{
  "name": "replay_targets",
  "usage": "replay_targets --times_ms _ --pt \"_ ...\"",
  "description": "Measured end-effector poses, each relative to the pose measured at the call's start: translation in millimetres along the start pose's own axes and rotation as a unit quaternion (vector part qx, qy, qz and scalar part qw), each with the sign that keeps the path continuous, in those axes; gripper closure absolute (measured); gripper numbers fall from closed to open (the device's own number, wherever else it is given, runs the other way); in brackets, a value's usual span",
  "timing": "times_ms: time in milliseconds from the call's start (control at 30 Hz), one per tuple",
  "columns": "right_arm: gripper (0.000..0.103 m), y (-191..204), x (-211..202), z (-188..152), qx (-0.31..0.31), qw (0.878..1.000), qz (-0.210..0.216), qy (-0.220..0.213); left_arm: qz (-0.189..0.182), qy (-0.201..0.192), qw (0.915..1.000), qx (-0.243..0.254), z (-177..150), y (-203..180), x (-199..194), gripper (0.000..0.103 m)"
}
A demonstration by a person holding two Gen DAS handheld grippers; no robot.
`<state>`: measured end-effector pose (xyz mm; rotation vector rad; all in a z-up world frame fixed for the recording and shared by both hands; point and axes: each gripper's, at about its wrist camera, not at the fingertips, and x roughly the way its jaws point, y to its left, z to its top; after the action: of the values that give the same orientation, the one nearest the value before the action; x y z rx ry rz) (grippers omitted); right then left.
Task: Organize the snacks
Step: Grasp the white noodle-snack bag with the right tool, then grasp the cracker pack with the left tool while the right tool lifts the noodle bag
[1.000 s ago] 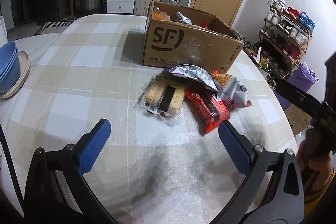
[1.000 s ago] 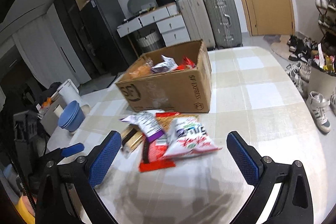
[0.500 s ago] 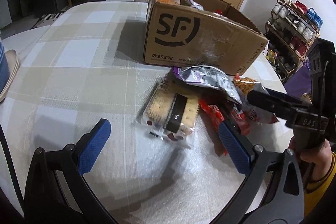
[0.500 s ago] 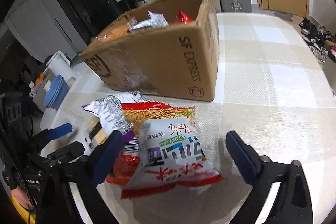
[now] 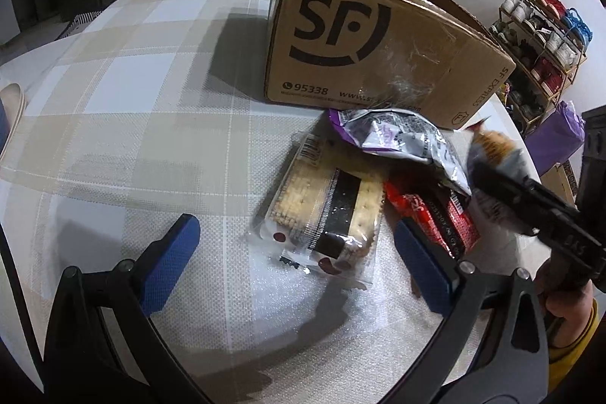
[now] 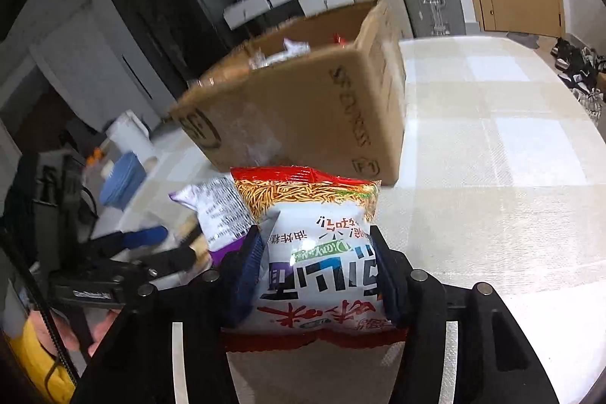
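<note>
Right gripper (image 6: pixel 316 269), jaws wide a second ago, closing, now grasping the noodle bag (image 6: pixel 322 252); left gripper (image 5: pixel 295 252) stays released.

The tabletop (image 5: pixel 159 108) wears a matt woven cloth in beige and white checks, its weave slightly rough. The cardboard box (image 5: pixel 363 40) is dull brown paperboard with a glossy strip of clear tape (crinkled and catching the light). The biscuit pack (image 5: pixel 325 214) is clear shiny plastic film; the noodle snack bag (image 6: pixel 322 252) is smooth printed foil. The blue pads (image 5: pixel 166 267) look pebbled, rubbery and matt.
</note>
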<state>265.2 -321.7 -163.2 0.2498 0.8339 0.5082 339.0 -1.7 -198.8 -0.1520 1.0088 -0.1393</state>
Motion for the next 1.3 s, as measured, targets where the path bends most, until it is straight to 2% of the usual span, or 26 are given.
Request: replay_targets --times_ms 267,400,500,567,633,733,900,1300 --pt "0.049 -1.3 -26.3 -4.5 0.010 0.997 0.037 -0.061 0.004 0.006 0.9998 0.018 5.7 -4.7 6.4 0.001" --pt "0.049 5.3 -27.1 -4.8 -0.004 0.997 0.042 -0.061 0.017 0.006 0.9993 0.033 8.8 -10.3 11.2 0.006" --pt "0.049 5.6 -29.3 -4.9 -0.005 0.997 0.042 -0.062 0.031 0.002 0.9985 0.044 12.5 -12.6 13.9 0.015" --pt "0.049 2.5 -30.2 -4.9 -0.001 0.997 0.043 -0.063 0.037 0.001 0.9978 0.056 12.7 -17.4 13.5 0.029" --pt "0.049 1.3 -30.9 -5.2 0.002 0.997 0.045 -0.063 0.048 0.001 0.9963 0.072 11.5 -23.8 12.5 0.037" --pt "0.049 0.5 -32.2 -5.1 0.003 0.997 0.046 -0.064 0.052 0.003 0.9948 0.087 10.2 -29.7 11.4 0.043" --pt "0.049 -1.9 -34.3 -5.1 0.007 0.997 0.048 -0.066 0.053 0.005 0.9942 0.093 9.2 -34.3 8.0 0.045" --pt "0.049 -1.7 -42.3 -7.8 0.003 0.995 0.059 -0.077 0.046 0.003 0.9974 0.055 -2.1 -20.8 -23.5 0.045"
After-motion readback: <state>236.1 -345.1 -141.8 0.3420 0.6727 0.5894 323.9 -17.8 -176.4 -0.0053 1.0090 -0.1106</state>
